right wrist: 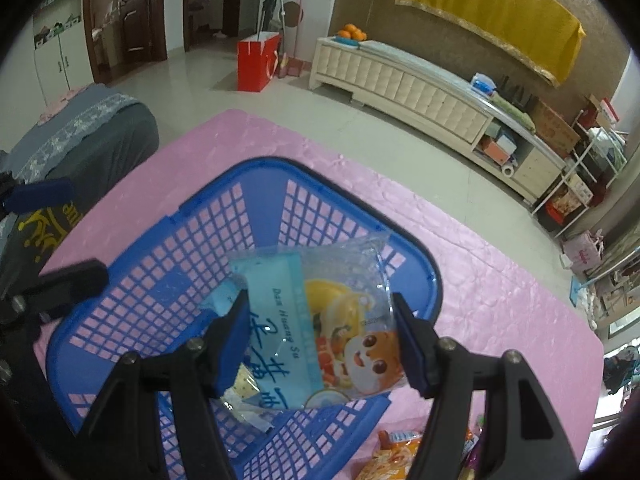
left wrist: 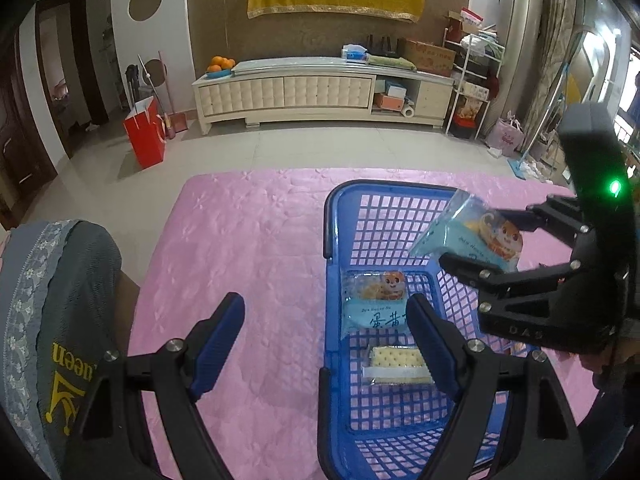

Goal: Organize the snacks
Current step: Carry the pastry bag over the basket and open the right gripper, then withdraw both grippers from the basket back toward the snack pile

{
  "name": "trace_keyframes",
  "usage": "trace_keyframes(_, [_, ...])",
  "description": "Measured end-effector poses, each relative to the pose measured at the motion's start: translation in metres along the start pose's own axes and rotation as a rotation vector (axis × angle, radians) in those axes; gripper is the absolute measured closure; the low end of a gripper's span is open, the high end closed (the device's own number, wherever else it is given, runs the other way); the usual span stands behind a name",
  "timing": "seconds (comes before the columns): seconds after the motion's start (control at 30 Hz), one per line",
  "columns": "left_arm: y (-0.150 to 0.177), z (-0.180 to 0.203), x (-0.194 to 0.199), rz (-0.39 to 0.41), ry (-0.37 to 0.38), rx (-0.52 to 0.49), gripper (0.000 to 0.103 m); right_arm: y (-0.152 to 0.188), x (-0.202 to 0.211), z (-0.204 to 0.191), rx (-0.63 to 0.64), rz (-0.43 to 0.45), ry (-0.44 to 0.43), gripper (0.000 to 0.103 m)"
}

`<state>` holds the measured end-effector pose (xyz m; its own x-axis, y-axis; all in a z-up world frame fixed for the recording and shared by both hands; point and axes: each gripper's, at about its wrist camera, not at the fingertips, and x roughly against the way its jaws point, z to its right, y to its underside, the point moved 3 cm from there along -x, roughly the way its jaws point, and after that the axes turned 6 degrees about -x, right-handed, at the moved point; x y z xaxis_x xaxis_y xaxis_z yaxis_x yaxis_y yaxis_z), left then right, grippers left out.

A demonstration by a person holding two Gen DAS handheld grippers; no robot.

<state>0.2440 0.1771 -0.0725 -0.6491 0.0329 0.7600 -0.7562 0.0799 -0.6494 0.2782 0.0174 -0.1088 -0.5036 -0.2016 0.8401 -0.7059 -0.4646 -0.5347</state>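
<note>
A blue plastic basket [left wrist: 384, 196] stands on the pink tablecloth; it also shows in the right wrist view [right wrist: 256, 176]. Inside lie a light-blue snack packet [left wrist: 372, 304] and a clear-wrapped cracker pack [left wrist: 396, 364]. My right gripper [right wrist: 320, 340] is shut on another light-blue snack packet [right wrist: 320, 320] and holds it above the basket; it shows in the left wrist view [left wrist: 472, 232] too. My left gripper [left wrist: 324, 344] is open and empty, straddling the basket's near left rim.
A grey cushioned chair back [left wrist: 60, 304] stands at the table's left. More orange snack packets [right wrist: 396, 452] lie on the cloth beside the basket's near right corner. A pale cabinet [left wrist: 320, 92] and a red bag [left wrist: 146, 136] stand on the floor beyond.
</note>
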Motion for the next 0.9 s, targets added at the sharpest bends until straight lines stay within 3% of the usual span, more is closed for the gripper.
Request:
trace_keyframes(0.17, [0.002,-0.001,-0.001,-0.01,0.001,0.019,0.022,-0.003,-0.002,0.001,0.007,0.007,-0.009,0.03])
trace_keyframes(0.23, [0.005,-0.002,0.0,-0.011,-0.004,0.02,0.022,-0.002,0.0,-0.001,0.017,0.014,0.021,0.024])
trace_keyframes(0.3, [0.006,-0.003,0.001,-0.01,-0.006,0.025,0.022,-0.003,0.005,-0.001,0.02,0.034,0.043,0.01])
trace_keyframes(0.37, [0.007,-0.001,0.004,-0.009,-0.009,0.026,0.022,-0.003,0.015,0.0,0.013,0.056,0.035,0.008])
trace_keyframes(0.9, [0.003,0.038,0.049,0.047,-0.005,-0.029,0.022,0.021,0.111,0.028,-0.06,0.175,-0.003,0.007])
